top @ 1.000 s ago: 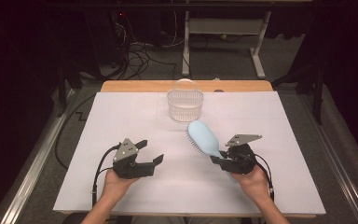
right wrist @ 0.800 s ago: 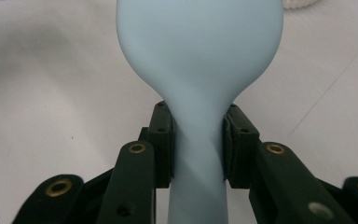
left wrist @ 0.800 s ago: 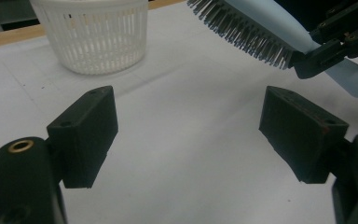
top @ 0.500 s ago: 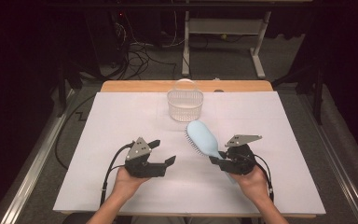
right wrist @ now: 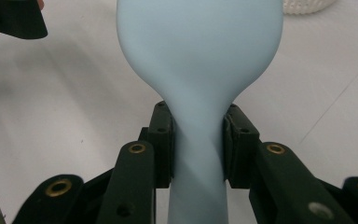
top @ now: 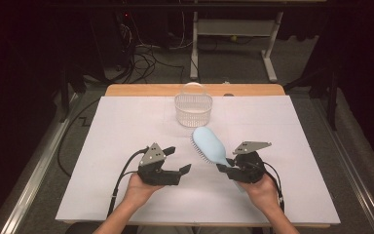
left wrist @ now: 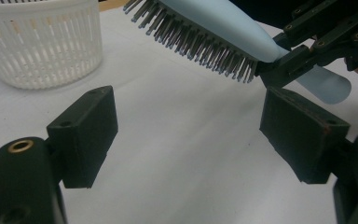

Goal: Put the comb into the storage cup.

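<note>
Two jaws of our right gripper (right wrist: 197,144) clamp the neck of the pale blue hairbrush (top: 209,146), holding it above the white table (top: 102,146), just before the white slotted basket (top: 193,108). We judge it light, stiff and smooth, so the narrow neck is the safest hold. Our left gripper (left wrist: 186,130) stands wide open beside the bristles (left wrist: 200,39), holding nothing.

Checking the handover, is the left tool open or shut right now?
Open: the left tool has its jaws wide apart over bare table, near the hairbrush.
</note>
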Demonstrator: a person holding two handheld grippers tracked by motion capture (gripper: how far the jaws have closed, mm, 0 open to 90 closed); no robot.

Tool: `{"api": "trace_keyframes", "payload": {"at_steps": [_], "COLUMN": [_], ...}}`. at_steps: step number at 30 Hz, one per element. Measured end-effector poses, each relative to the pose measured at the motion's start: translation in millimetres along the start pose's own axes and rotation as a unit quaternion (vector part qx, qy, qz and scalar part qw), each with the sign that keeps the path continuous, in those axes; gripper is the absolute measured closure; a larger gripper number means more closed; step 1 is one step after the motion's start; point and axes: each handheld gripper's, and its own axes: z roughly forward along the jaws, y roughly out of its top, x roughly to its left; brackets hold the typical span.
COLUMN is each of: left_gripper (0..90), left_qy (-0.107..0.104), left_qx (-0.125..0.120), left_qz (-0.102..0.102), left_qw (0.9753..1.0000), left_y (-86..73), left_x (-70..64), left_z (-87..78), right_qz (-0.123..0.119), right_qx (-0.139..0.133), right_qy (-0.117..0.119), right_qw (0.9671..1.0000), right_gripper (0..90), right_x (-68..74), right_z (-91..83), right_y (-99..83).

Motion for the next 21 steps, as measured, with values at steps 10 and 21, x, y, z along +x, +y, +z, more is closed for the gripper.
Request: {"api": "trace_keyframes", "payload": {"at_steps": [10, 21], "left_gripper": [18.4, 18.4], "left_qy": [-0.016, -0.028], "left_qx": [0.004, 0.01], "left_qz": [0.001, 0.007], "left_qw": [0.9999, 0.9995], "left_y": [2.9, 5.6], "left_x": [-4.7, -10.1], "left_z": [11.1, 19.2], "right_qz": [-0.008, -0.02], "right_qx": [-0.003, -0.005], "right_qy": [0.003, 0.008], "right_qw": [1.0, 0.9998], "right_gripper": [69.8, 69.8], "right_x": [4.9, 12.2], "right_z": [-0.5, 0.9], "right_y": [1.3, 3.5]}}
